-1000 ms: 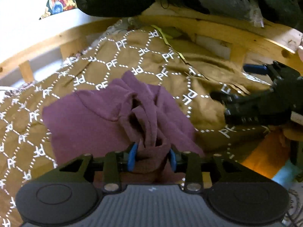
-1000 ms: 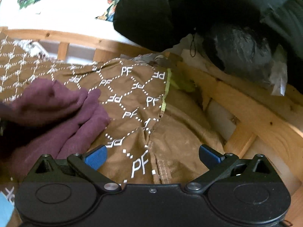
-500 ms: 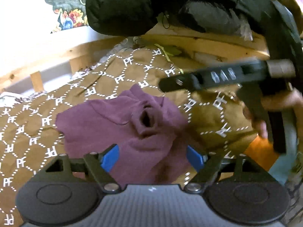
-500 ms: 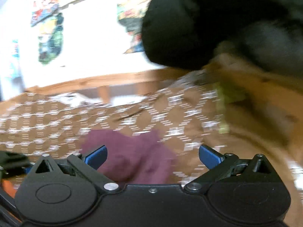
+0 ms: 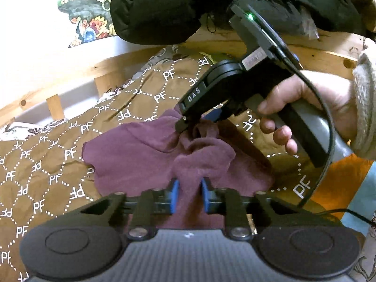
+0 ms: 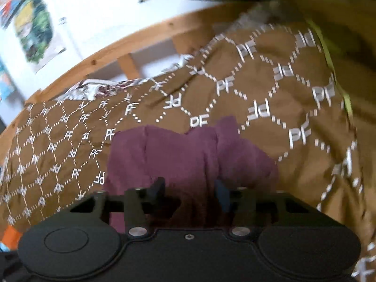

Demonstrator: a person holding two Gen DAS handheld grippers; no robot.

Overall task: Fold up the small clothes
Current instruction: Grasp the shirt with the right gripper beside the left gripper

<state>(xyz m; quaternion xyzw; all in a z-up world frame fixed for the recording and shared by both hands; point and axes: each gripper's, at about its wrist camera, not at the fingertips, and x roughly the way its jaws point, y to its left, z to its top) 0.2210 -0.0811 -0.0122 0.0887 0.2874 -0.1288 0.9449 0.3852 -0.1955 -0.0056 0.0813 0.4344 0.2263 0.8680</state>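
Note:
A small purple garment (image 5: 145, 155) lies crumpled on a brown quilt printed with white "PF" letters (image 5: 58, 155). My left gripper (image 5: 189, 195) is shut on a bunched near fold of the garment. My right gripper (image 5: 188, 127), held by a hand, comes in from the right and its fingers pinch the garment's far bunched part. In the right wrist view the garment (image 6: 183, 155) fills the middle, and the right gripper (image 6: 191, 192) has its blue pads closed in on the cloth; that frame is blurred.
A wooden rail (image 5: 77, 70) runs behind the quilt, in front of a white wall with colourful pictures (image 5: 87, 21). A black padded jacket (image 5: 164, 7) hangs over the rail at the back. Orange and light blue cloth (image 5: 338, 188) lies at the right.
My left gripper opened, then shut again on the near fold. My right gripper swung in from the right over the garment and closed on its far part.

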